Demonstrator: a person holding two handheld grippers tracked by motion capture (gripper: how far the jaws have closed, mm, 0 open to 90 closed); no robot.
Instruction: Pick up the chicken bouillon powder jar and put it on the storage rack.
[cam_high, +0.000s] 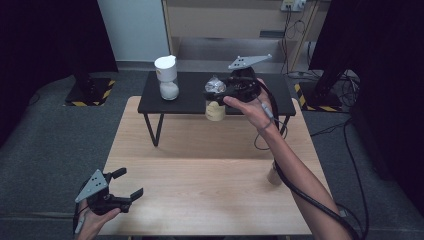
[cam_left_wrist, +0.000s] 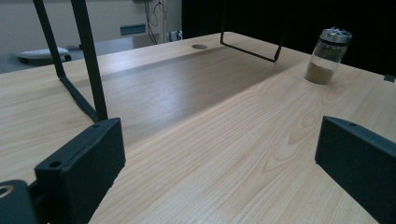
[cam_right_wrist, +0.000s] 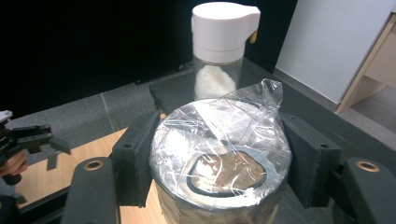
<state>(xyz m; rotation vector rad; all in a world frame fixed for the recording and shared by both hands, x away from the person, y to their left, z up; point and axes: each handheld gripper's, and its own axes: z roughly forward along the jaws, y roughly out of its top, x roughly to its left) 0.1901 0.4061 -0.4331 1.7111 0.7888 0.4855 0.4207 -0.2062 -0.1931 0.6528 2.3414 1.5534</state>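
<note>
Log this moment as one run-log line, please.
right gripper: shut on film-topped jar, above black shelf | left gripper: open, empty, near table edge | white-lidded jar: on shelf

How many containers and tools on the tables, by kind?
White-lidded jar of white powder, on the black shelf: 1
Film-wrapped jar, clamped in the right tool: 1
Metal-capped jar of tan powder, on the wooden table: 1
Left tool, jaws apart: 1
Total: 5

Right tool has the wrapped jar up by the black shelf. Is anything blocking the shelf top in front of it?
Nothing visible blocks it. The right tool grips the wrapped jar near the black shelf. The white-capped jar stands on the shelf farther left, apart from it.
</note>
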